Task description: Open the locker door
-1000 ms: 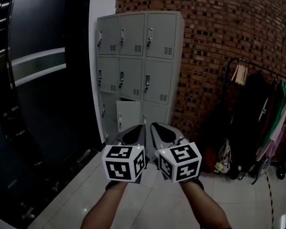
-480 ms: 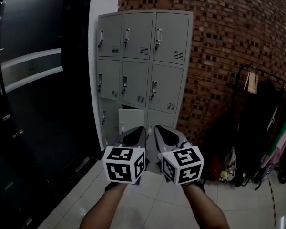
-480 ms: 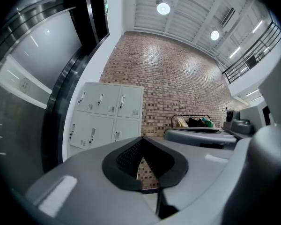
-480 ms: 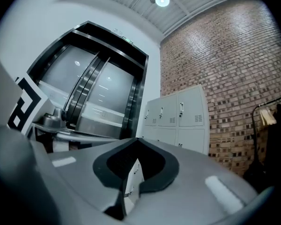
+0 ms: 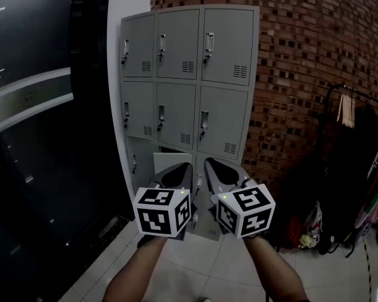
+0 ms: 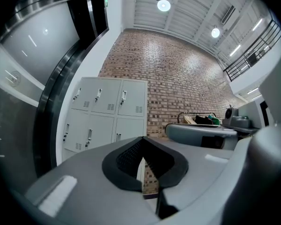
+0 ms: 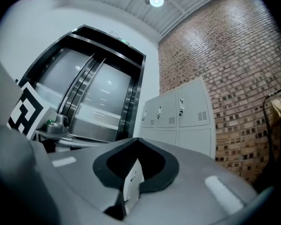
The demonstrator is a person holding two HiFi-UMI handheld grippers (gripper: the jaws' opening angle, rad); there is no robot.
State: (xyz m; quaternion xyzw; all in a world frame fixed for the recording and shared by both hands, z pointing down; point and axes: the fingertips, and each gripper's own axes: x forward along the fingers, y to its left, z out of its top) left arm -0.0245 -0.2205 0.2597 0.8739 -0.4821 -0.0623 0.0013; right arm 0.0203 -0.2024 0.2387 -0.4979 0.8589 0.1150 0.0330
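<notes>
Seen from the head, two bare forearms (image 5: pixel 135 272) reach forward over a pale tiled floor (image 5: pixel 195 266), each holding a grey tool capped with a black-and-white marker cube (image 5: pixel 164 212). The left tool (image 5: pixel 185 167) and the right tool (image 5: pixel 209 164) sit side by side, both with jaws fully together and nothing between them; each tool's own view confirms this, the tips of the left tool (image 6: pixel 143 138) and of the right tool (image 7: pixel 137 139) meeting in a point over an empty dark hollow. Beyond them, well apart and out of reach, stands the grey locker (image 5: pixel 192 87), three doors wide and three high, against a white pillar and a brick wall (image 5: pixel 309 68). This looks like the approach step: no door is touched yet. The bottom middle door (image 5: pixel 171 158) seems paler and perhaps slightly ajar, though that is hard to tell. The next move calls for closing the gap, choosing a door, and opening one tool to take its small handle (image 5: pixel 208 43). Only the head view shows the floor, the forearms and the locker's bottom row. The left tool's view adds ceiling lamps, an upper railing and a clothes rack (image 6: pixel 199 119); the right tool's view shows the tall dark sliding doors (image 7: pixel 91 102) left of the locker.
</notes>
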